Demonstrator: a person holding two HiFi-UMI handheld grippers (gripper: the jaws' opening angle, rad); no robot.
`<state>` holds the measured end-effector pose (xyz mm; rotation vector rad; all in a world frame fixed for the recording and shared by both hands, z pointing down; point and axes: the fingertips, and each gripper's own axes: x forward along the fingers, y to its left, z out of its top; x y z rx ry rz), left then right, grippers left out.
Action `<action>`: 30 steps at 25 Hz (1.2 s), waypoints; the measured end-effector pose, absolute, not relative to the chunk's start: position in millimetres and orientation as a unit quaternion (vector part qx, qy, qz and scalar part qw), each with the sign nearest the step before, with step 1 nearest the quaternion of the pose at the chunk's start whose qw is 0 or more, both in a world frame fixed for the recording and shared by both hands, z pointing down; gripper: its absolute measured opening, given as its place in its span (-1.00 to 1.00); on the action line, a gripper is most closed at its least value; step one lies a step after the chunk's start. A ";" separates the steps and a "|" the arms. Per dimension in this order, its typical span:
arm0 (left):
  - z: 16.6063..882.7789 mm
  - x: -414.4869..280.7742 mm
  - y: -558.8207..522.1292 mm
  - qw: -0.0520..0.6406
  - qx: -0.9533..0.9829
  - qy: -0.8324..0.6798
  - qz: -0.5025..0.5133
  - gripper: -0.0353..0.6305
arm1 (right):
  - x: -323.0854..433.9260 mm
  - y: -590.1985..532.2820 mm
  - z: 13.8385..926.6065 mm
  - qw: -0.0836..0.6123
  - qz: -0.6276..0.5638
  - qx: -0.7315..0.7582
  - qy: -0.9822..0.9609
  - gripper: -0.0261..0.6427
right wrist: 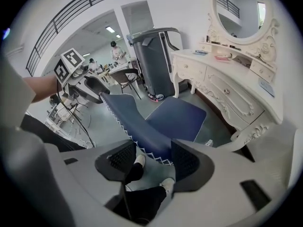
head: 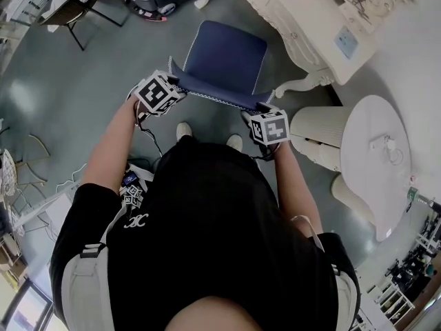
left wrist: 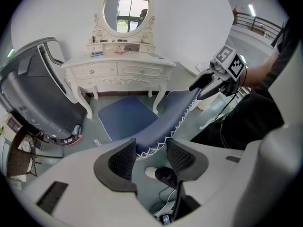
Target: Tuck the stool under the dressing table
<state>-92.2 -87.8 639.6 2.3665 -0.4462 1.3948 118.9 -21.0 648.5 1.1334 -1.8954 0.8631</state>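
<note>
The stool is a dark blue padded seat with a low backrest trimmed in white zigzag stitching. It stands on the grey floor in front of the cream dressing table. My left gripper is shut on the backrest's left end, and the blue edge fills the gap between its pads. My right gripper is shut on the right end in the same way. The table's carved front and its oval mirror lie beyond the seat.
A large grey machine stands left of the dressing table. A white ribbed pedestal and a round white top are close on the right. A brown chair is far left. The person's shoes are just behind the backrest.
</note>
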 end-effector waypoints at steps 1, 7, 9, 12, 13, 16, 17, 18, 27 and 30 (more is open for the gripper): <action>637.3 -90.4 -91.5 0.179 0.842 -0.148 0.487 -0.28 | 119.7 -23.6 647.1 0.372 0.339 0.447 -0.739 -0.21; 638.4 -98.7 -128.0 0.154 0.845 -0.145 0.491 -0.28 | 105.7 -45.3 649.8 0.360 0.343 0.477 -0.725 -0.22; 637.6 -103.1 -145.5 0.134 0.845 -0.158 0.494 -0.30 | 99.8 -55.8 648.7 0.352 0.344 0.499 -0.713 -0.22; 636.4 -107.6 -169.1 0.127 0.850 -0.151 0.488 -0.30 | 92.9 -71.8 646.8 0.344 0.346 0.525 -0.697 -0.22; 636.5 -108.2 -174.9 0.128 0.853 -0.144 0.485 -0.30 | 91.3 -75.8 646.5 0.342 0.348 0.530 -0.693 -0.22; 637.2 -105.7 -192.9 0.130 0.858 -0.128 0.480 -0.30 | 91.4 -88.9 646.9 0.338 0.353 0.546 -0.681 -0.22; 637.5 -103.9 -199.0 0.132 0.859 -0.126 0.479 -0.29 | 92.7 -93.7 647.3 0.335 0.353 0.552 -0.677 -0.22; 637.9 -101.7 -204.6 0.132 0.860 -0.125 0.477 -0.29 | 94.3 -98.2 647.9 0.333 0.354 0.556 -0.674 -0.22; 636.6 -73.1 -257.7 0.122 0.862 -0.114 0.478 -0.29 | 118.5 -142.3 646.6 0.321 0.354 0.575 -0.664 -0.22; 636.0 -66.3 -275.6 0.122 0.861 -0.106 0.482 -0.29 | 123.7 -157.5 645.8 0.316 0.356 0.577 -0.664 -0.22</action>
